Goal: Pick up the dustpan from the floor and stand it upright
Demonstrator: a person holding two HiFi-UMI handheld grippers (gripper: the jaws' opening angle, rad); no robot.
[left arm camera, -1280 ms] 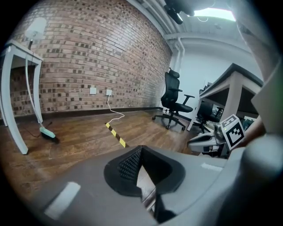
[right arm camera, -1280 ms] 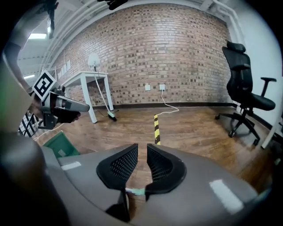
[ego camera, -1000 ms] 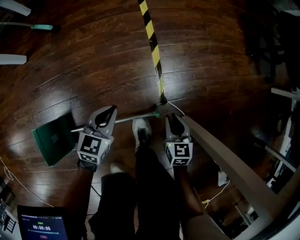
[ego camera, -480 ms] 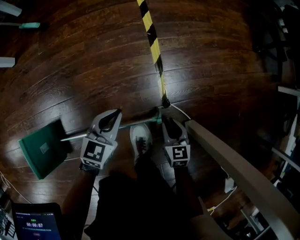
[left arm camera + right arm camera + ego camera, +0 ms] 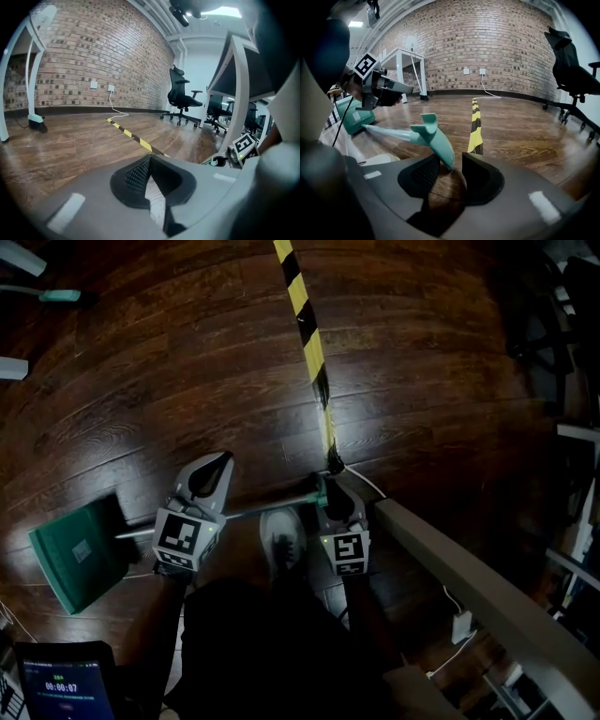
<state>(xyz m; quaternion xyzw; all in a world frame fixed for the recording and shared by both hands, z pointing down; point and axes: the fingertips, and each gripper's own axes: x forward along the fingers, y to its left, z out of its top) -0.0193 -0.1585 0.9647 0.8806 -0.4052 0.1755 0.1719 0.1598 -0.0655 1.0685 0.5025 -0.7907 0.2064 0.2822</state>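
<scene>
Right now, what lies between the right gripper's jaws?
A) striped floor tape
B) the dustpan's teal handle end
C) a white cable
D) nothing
B: the teal handle end dips between the right gripper's jaws, which have just been opening and stand apart, unclamped.

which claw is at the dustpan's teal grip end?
The right claw: the teal grip pokes between its jaws, which have just been opening and don't clamp it. The left claw is over the metal shaft, nearer the green pan.

grey left gripper (image 5: pixel 223 463), white shoe (image 5: pixel 281 542)
</scene>
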